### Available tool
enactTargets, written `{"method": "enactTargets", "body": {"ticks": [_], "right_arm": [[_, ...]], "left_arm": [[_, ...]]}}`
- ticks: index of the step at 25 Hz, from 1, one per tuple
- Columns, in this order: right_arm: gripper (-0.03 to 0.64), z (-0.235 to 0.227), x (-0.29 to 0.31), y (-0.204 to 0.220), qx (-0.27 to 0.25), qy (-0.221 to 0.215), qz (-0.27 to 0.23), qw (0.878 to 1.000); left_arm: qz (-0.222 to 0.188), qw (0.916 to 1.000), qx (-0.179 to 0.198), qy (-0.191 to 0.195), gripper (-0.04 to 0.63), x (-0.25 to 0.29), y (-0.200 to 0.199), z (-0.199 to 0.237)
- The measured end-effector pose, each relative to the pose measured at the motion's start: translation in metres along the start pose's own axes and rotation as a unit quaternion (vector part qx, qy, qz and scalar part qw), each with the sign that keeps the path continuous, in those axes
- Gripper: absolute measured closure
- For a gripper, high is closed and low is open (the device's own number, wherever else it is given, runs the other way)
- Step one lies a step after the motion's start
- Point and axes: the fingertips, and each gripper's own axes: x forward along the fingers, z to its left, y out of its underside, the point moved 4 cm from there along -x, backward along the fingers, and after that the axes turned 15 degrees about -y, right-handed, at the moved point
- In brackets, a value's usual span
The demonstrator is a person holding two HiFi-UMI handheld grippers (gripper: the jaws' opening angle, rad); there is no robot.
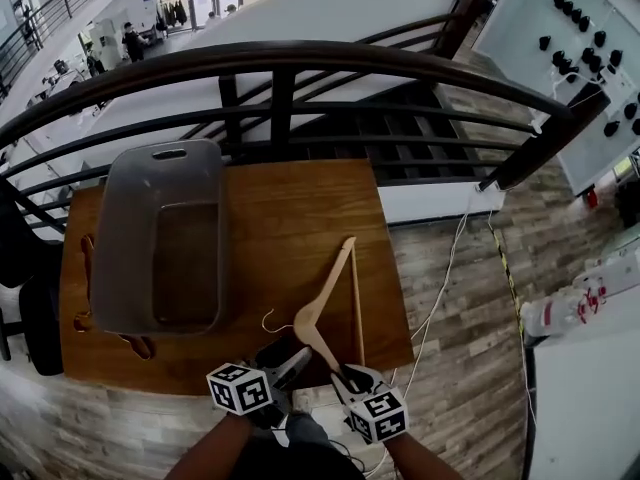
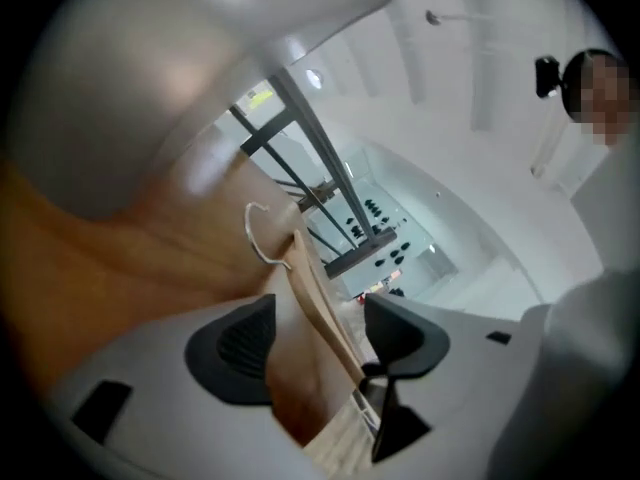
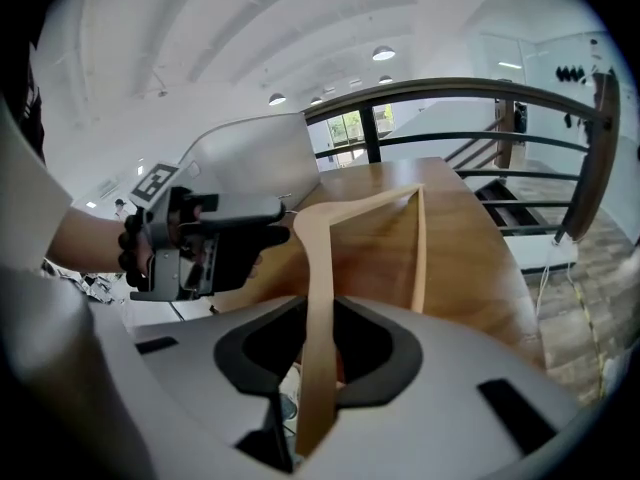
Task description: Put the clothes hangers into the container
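While the dark railing (image 1: 300, 63) curves across the far side, the wooden table (image 1: 300, 208) fills the middle of the head view. The grey container (image 1: 112, 238) stands upright on the table's left part, its handle end towards the railing, and the wood shows through its bottom. Dark brown hanger parts (image 1: 85, 268) stick out at its left and near edges.

The pale hanger (image 1: 326, 279) lies to the right of the container, well apart from it, near the table's front edge. One arm slants up towards the far side, the other runs back to the person, and the thin bar joins them on the right.

The right gripper (image 1: 345, 373) is clamped on the near arm. In its own view (image 3: 318, 343) the arm passes straight between the two pads, which press it from both sides.

The left gripper (image 1: 290, 360) sits just beside it, by the hanger's neck. In its own view (image 2: 320, 338) the jaws stand apart; the arm runs through the gap, closer to the right-hand pad, and neither pad clearly presses on it.

The metal hook (image 1: 268, 323) points left towards the container, over the wood.
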Motion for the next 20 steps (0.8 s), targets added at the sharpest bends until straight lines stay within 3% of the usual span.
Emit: {"method": "enactTargets", "body": {"ticks": [8,9,12,15,17,20], "right_arm": [[0.538,0.009,0.004,0.001,-0.022,-0.021,0.007,1.000],[0.538,0.008,0.003,0.001,-0.025,-0.022,0.008,0.999],[0.537,0.007,0.001,0.003,-0.030,-0.027,0.007,0.999],[0.537,0.007,-0.004,0.004,-0.036,-0.027,0.008,0.999],[0.535,0.006,-0.006,0.004,-0.038,-0.022,0.010,0.999],[0.532,0.005,-0.009,0.002,-0.066,-0.003,0.015,0.998]], "left_arm": [[-0.001,0.9972,-0.074,-0.003,0.322,0.027,-0.005,0.005],[0.000,0.9965,-0.083,-0.003,0.344,0.028,-0.005,0.006],[0.003,0.9904,-0.138,0.008,0.502,0.030,-0.005,0.007],[0.004,0.9812,-0.191,0.025,0.520,0.029,-0.003,0.002],[0.000,0.9797,-0.198,0.029,0.528,0.029,-0.005,-0.005],[-0.011,0.9845,-0.171,0.034,0.537,0.029,-0.011,-0.022]]}}
